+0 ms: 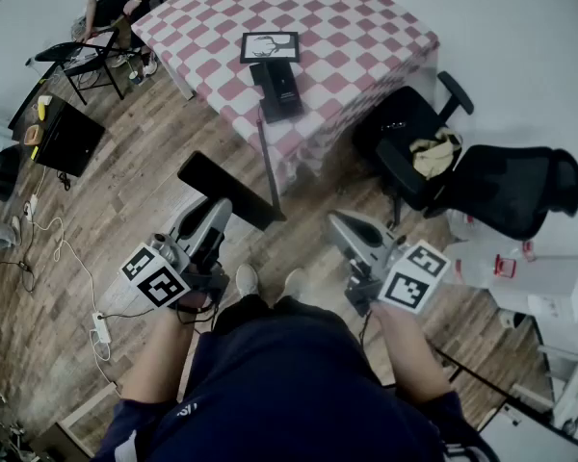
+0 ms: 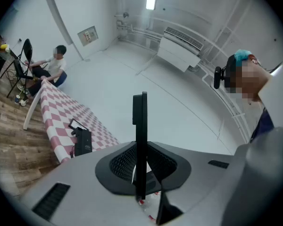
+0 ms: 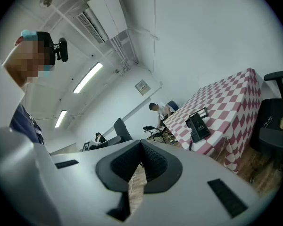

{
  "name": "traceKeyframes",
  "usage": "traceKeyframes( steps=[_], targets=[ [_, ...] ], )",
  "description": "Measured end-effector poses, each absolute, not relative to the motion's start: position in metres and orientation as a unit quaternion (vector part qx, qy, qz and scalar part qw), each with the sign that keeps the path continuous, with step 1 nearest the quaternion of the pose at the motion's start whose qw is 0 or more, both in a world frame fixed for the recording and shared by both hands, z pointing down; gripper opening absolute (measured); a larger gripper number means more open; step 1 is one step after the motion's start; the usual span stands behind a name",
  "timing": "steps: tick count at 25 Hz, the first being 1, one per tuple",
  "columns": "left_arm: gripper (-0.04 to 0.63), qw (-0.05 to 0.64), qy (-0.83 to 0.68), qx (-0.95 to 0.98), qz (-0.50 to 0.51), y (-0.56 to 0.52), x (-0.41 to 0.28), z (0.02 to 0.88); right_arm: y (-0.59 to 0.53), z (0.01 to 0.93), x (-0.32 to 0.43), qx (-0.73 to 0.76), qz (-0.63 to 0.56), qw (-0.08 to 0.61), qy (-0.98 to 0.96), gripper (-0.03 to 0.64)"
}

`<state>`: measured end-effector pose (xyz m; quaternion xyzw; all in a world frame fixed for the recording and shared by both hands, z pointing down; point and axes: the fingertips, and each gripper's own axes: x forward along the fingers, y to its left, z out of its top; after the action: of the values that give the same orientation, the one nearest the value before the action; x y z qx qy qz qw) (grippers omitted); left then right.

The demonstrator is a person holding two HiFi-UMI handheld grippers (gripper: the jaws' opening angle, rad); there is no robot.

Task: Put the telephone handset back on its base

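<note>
Left gripper [image 2: 141, 173] clamped a thin black panel [image 2: 140, 121], right gripper [image 3: 140, 166] closed on nothing; telephone handset [image 1: 281, 89] judged light, rigid, slick, so grip mid-bar.

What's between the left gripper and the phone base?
Head view: the handset in the left gripper, wood floor, a thin dark line, maybe cord, then checked tablecloth up to the base.

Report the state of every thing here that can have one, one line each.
telephone handset: off its base, clamped in the left claw, held out over the floor.
telephone base: standing on the checkered table, handset not on it.
left claw: shut on the telephone handset.
right claw: shut, empty.
black office chair: a beige bundle lies on its seat.
</note>
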<state>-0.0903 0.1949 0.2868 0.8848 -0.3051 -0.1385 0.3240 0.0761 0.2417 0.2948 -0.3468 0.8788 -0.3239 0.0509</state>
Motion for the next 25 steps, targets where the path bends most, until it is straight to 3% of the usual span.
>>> traceKeyframes(
  steps=[25],
  targets=[
    [0.091,0.328,-0.318,0.881,-0.127,0.2,-0.069,0.302,0.241,0.326,0.111,-0.365,-0.358,0.054,0.858,0.017]
  ],
)
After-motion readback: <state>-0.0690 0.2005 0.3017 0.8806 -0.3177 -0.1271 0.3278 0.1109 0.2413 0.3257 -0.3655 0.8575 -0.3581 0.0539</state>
